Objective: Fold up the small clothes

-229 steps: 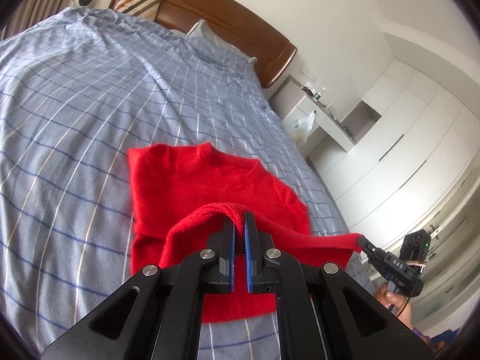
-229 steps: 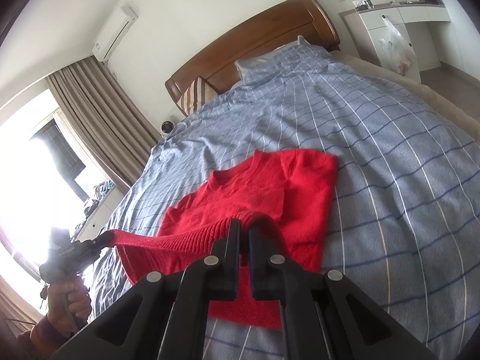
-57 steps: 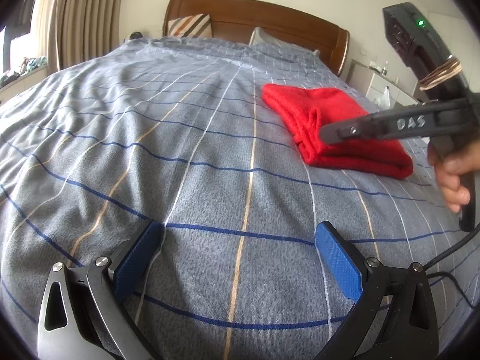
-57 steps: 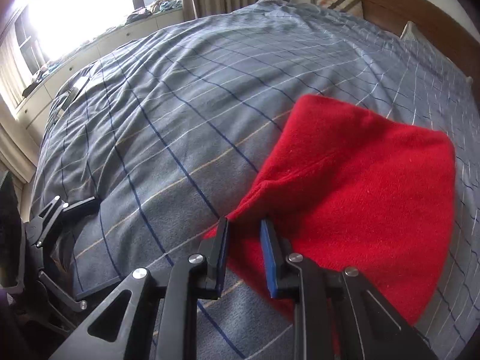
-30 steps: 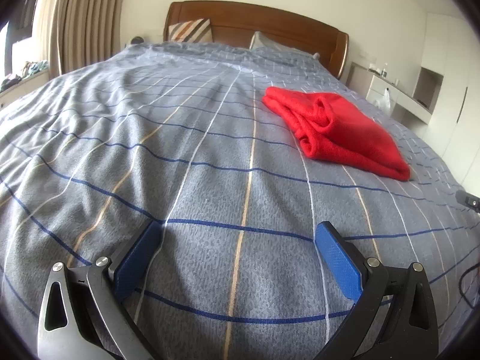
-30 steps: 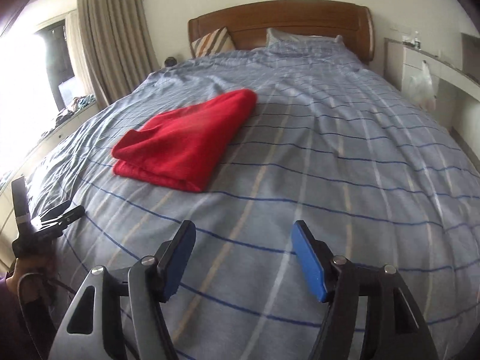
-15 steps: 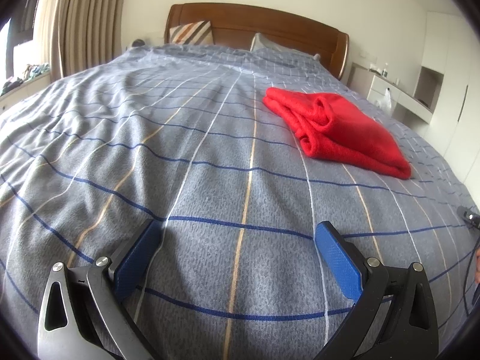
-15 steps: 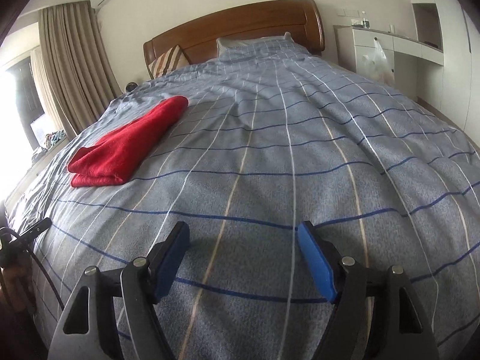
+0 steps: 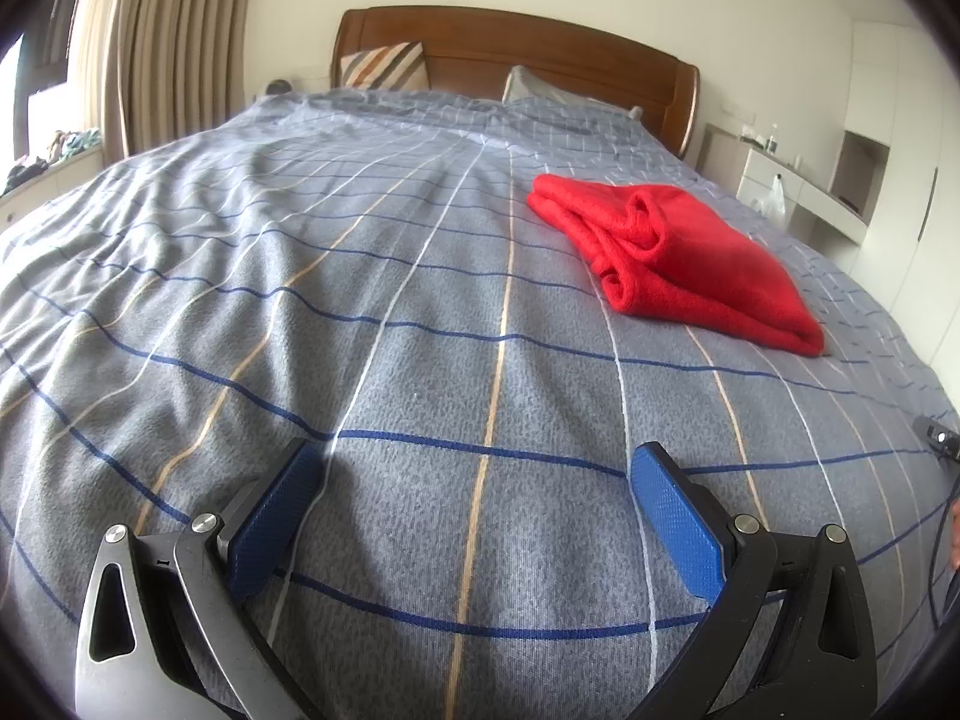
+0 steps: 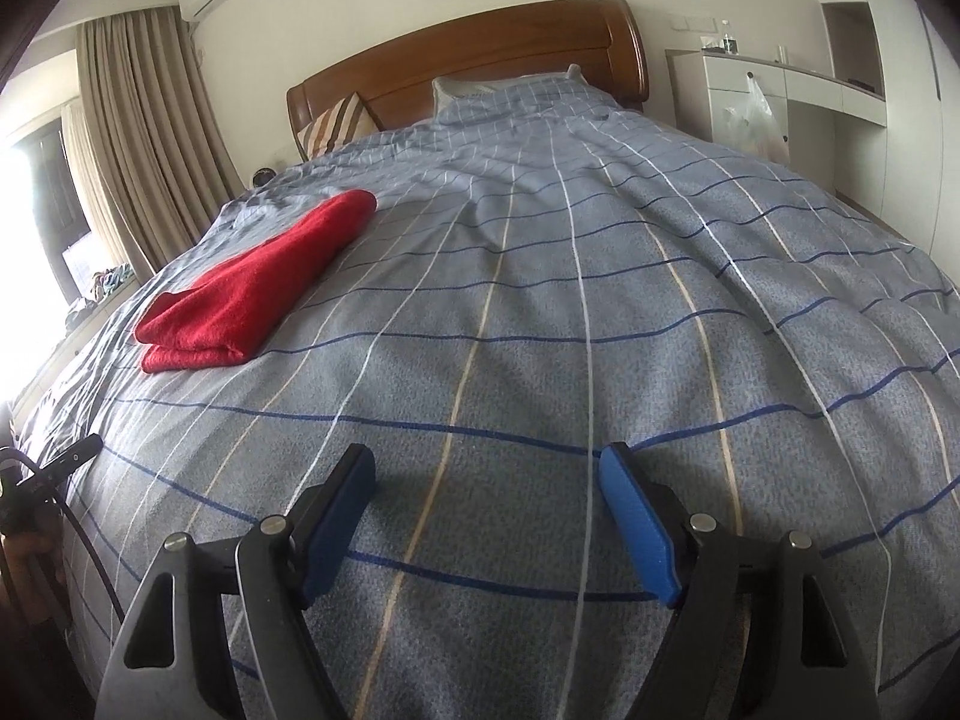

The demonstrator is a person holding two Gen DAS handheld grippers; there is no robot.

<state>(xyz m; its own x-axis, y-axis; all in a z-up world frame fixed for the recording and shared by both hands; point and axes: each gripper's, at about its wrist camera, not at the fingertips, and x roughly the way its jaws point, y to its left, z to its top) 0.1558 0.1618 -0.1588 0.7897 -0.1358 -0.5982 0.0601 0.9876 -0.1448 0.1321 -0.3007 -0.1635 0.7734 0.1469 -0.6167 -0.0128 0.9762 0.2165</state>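
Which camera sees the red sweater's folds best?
The left wrist view: the red sweater shows its rolled, layered edges facing the camera. The right wrist view shows it side-on at the left, mostly the smooth top and one stacked corner.

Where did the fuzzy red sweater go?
The folded red knitted sweater lies on the blue checked bedspread, upper right in the left wrist view, upper left in the right wrist view, apart from both open grippers.

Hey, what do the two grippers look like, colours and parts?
Left gripper: blue textured pads, one silver and one black linkage arm, silver rivets. Right gripper: blue pads on black triangular-cutout arms, silver rivets.
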